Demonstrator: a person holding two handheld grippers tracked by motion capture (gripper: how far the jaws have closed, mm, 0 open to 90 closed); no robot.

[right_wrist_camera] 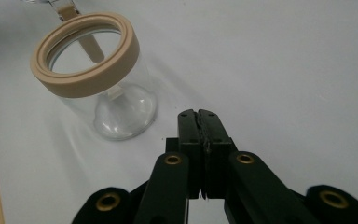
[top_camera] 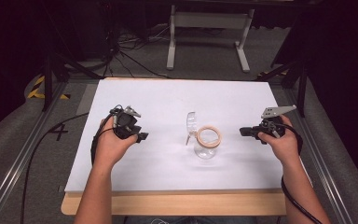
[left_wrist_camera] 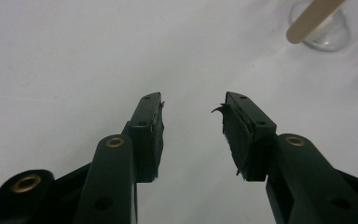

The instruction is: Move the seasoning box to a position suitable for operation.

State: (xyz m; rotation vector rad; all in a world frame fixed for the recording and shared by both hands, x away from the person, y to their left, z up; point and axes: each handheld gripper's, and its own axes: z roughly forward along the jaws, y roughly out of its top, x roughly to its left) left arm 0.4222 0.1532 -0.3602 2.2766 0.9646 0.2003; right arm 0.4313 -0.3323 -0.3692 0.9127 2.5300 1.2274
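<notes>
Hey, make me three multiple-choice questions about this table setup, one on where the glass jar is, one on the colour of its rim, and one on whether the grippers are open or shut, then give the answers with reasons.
1. Where does the glass jar stand?
A. Between the two grippers, on the white board
B. Left of both grippers
C. On the grey floor beyond the table

2. What colour is the ring around the jar's mouth?
A. Bright blue
B. Beige
C. Black

3. How do the grippers' jaws stand?
A. Both apart
B. Both closed
C. Left apart, right closed

Answers:
1. A: the high view shows the jar midway between the left gripper and the right gripper.
2. B: the right gripper view shows a beige ring on clear glass.
3. C: the left gripper shows a bare gap between its jaws, while the right gripper has its jaws pressed together on nothing.
</notes>
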